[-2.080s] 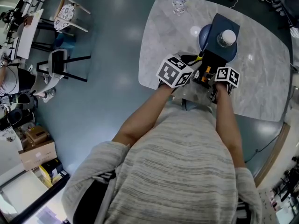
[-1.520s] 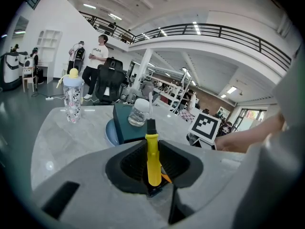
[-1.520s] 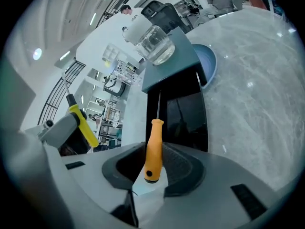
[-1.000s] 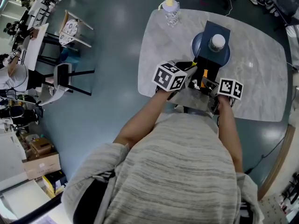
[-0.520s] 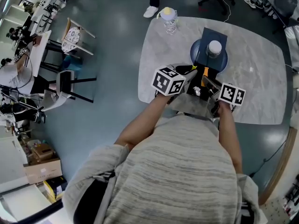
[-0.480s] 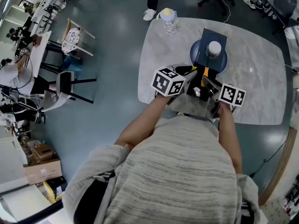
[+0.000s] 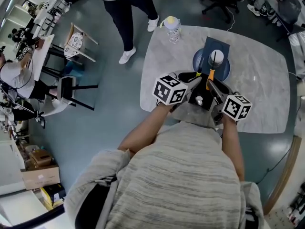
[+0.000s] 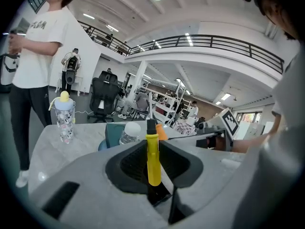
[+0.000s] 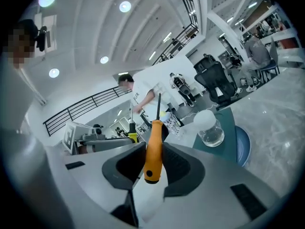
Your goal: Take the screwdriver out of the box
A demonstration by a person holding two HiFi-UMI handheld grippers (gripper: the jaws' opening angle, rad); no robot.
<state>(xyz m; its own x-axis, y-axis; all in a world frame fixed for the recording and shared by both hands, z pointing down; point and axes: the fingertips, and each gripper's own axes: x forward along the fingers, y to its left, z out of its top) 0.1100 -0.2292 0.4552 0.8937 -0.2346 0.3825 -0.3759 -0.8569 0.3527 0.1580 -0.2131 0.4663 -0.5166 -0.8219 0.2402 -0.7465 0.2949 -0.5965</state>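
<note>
Below, looks down on glossy grey floor [image 7: 119, 80] and a wide, rounded table [image 7: 267, 89] of pale veined marble. Catches a bystander [image 7: 125, 8] in a white top and dark trousers standing off the far rim. Finds on the marble a round blue plate [image 7: 197, 61] bearing a flat, square-cornered teal box [image 7: 210, 43], with a clear bottle [image 7: 217, 57], white-capped, standing on it. Spots a small patterned sippy cup [image 7: 172, 26] with a yellow spout near the far edge.

Holds both tools up off the table on the near side of the plate, apart from the box. Pinches in the right gripper [image 9: 153, 151] the screwdriver [image 9: 153, 149]: smooth, tapered orange handle squeezed between ribbed black pads [image 9: 128, 165], thin dark shaft pointing upward. Clamps in the left gripper [image 8: 153, 151] a slim yellow tool [image 8: 153, 160], straight-sided and black-tipped, upright between matte grey fingers [image 8: 86, 175], pads tight against both its sides.
</note>
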